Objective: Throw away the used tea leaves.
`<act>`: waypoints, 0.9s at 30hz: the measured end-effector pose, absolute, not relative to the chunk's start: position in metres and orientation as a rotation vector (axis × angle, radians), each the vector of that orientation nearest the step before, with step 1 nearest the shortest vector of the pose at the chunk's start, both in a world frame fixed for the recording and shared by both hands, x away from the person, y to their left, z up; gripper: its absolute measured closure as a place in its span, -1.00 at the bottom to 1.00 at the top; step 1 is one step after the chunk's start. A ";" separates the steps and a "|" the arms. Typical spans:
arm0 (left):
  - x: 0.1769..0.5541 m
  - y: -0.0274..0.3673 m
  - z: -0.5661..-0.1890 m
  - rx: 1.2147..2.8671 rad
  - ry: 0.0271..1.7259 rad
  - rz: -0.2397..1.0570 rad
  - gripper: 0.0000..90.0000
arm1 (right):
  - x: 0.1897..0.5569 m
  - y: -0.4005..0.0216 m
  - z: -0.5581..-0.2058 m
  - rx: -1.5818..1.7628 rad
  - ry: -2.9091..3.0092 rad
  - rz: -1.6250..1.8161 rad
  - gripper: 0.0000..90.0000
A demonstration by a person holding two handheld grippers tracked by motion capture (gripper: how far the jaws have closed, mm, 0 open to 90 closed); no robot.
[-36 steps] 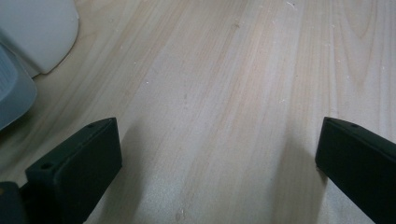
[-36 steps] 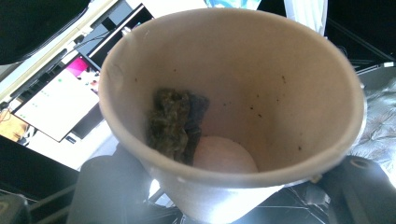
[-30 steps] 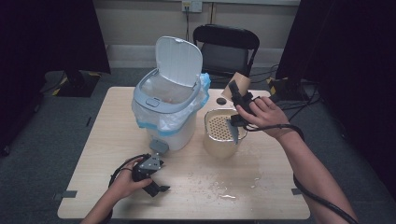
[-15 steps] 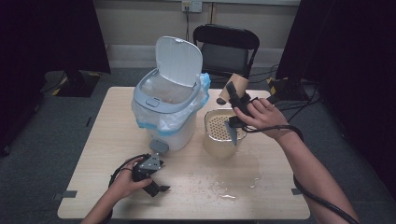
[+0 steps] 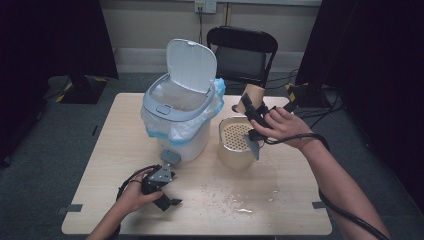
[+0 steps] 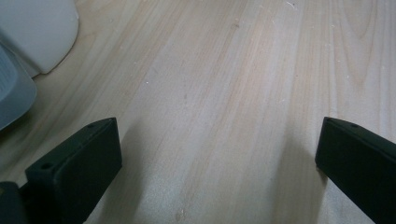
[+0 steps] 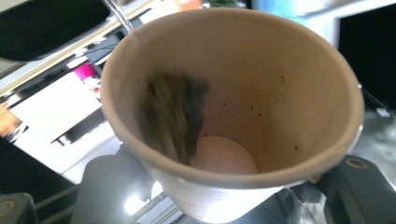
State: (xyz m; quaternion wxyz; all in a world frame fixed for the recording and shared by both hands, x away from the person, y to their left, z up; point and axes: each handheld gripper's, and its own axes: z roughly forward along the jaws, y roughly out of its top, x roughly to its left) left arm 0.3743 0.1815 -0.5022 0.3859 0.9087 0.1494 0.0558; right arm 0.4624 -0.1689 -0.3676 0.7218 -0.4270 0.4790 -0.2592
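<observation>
Right tool grips tilted paper cup; teabag inside.

Right gripper now sits higher and further left than before, lifted off the strainer bowl; paper cup it clamps tips mouth-down toward the white bin; dark clump slides inside cup

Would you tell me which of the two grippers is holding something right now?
The right gripper: its fingers clasp a brown paper cup above the strainer bowl. The left gripper rests open on the table.
</observation>
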 end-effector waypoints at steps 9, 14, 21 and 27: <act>0.375 0.182 -0.501 2.332 0.379 0.143 -1.00 | 0.465 -0.164 -0.365 -0.916 1.059 -0.573 -0.15; 0.375 0.182 -0.501 2.331 0.379 0.143 -1.00 | 0.466 -0.166 -0.364 -0.916 1.074 -0.579 -0.16; 0.374 0.182 -0.502 2.324 0.379 0.144 -1.00 | 0.471 -0.171 -0.344 -0.646 1.330 -0.333 -0.17; 0.374 0.182 -0.502 2.320 0.380 0.146 -1.00 | 0.474 -0.175 -0.339 -0.498 1.488 -0.172 -0.17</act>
